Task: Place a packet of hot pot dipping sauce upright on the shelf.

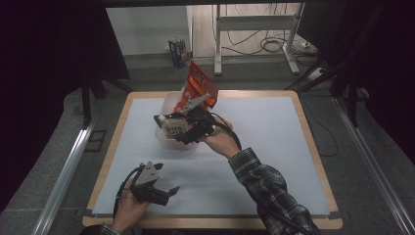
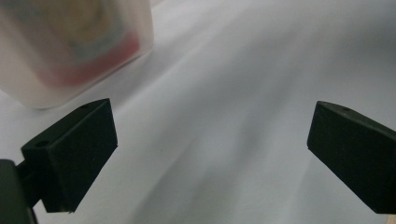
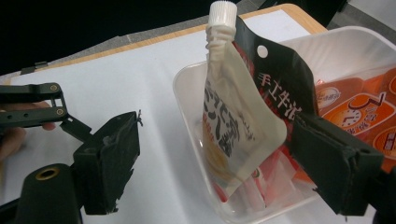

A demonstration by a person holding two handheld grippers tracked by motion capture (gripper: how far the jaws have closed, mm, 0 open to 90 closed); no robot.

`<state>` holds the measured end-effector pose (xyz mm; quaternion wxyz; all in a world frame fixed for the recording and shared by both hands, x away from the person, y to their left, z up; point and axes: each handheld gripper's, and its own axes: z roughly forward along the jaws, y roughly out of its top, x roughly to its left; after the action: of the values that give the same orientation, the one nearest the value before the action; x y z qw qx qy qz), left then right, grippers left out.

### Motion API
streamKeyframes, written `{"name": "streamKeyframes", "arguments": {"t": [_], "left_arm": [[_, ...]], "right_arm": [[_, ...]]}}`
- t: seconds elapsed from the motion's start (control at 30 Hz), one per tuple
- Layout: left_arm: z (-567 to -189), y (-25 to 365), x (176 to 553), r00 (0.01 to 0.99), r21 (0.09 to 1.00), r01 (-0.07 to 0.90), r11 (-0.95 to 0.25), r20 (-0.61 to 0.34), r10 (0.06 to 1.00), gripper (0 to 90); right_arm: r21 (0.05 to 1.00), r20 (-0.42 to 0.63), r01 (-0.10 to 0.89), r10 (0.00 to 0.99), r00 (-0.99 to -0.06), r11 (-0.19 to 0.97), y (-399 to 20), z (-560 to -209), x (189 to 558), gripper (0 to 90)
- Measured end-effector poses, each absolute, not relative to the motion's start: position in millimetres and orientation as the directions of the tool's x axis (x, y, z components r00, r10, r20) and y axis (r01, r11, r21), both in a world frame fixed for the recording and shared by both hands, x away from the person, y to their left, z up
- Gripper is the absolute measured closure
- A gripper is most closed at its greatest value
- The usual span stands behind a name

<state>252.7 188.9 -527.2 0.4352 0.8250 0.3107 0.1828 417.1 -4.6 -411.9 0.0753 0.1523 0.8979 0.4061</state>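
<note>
A translucent plastic tub (image 1: pixel 165 103) stands on the white mat at the back middle of the table. An orange-red snack packet (image 1: pixel 198 85) sticks up out of it. My right gripper (image 1: pixel 171 131) hangs over the tub's near side. In the right gripper view a pale spouted pouch (image 3: pixel 229 116) with a white cap stands in the tub (image 3: pixel 187 74) between the open jaws. The left jaw is well clear of the pouch; the right jaw sits beside a black packet (image 3: pixel 280 79) and orange packets (image 3: pixel 355 107). My left gripper (image 1: pixel 169 194) rests open near the front left, nothing between its jaws (image 2: pixel 210 135).
The mat lies on a wooden tabletop (image 1: pixel 313 147) whose edge shows all round. The tub (image 2: pixel 70 46) is at the upper left of the left gripper view. On the floor behind are a metal desk frame (image 1: pixel 254 22), cables and a small blue box (image 1: pixel 177 51).
</note>
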Motion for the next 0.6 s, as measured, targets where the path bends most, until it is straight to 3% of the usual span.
{"name": "streamKeyframes", "arguments": {"t": [0.27, 0.6], "left_arm": [[-528, 188, 252, 0.743, 0.829, 0.349, -0.437, 0.039, 0.668, 1.4], [-529, 186, 252, 0.749, 0.824, 0.341, -0.452, 0.052, 0.661, 1.2]], "right_arm": [[0.766, 0.039, 0.251, 0.347, -0.937, 0.592, -14, -413, 415, 9.1], [0.770, 0.022, 0.249, 0.365, -0.931, 0.587, -25, -422, 407, 0.8]]}}
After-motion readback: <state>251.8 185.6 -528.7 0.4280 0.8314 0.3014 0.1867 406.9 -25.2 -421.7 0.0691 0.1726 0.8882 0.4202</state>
